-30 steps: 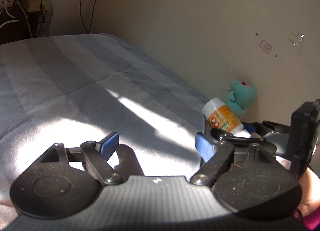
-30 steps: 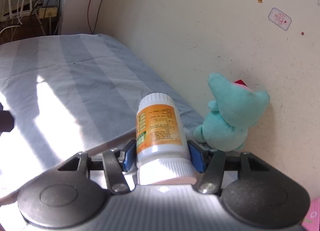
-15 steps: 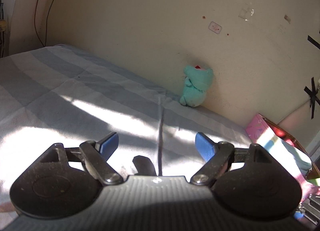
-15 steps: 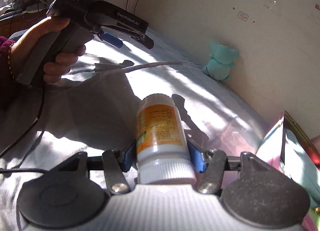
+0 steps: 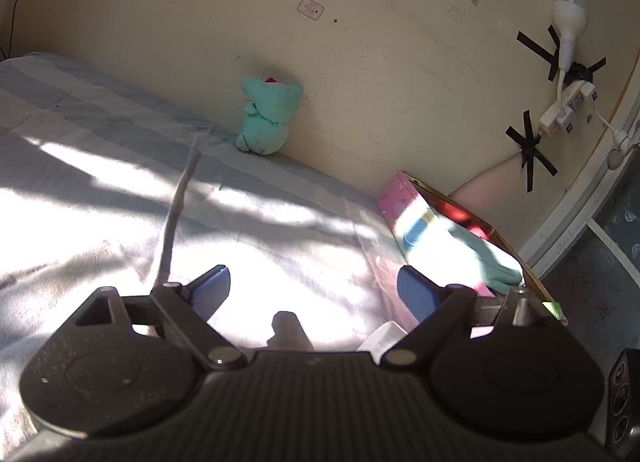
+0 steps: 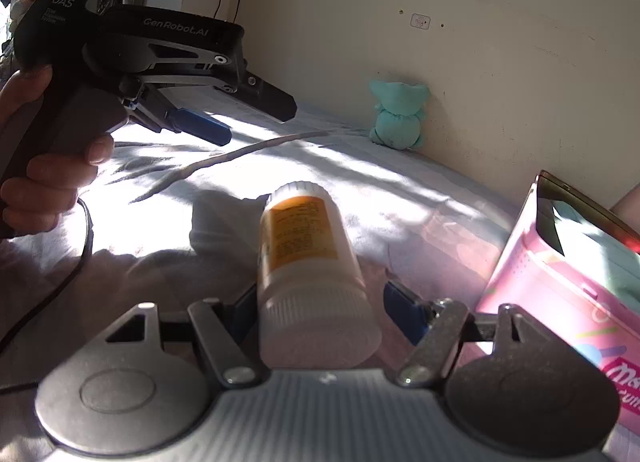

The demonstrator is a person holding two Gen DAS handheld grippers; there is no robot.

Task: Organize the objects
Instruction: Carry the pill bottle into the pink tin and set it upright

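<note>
Letting go cleanly is our job here: on the bed (image 6: 400, 198), beside the pink box (image 6: 560, 282), the pill bottle (image 6: 312, 262) lies between the right gripper (image 6: 320, 306) fingers, which have just been opening, right pad clear. Left gripper (image 5: 312, 288) is spread, empty. We'd back straight out without nudging it.
</note>
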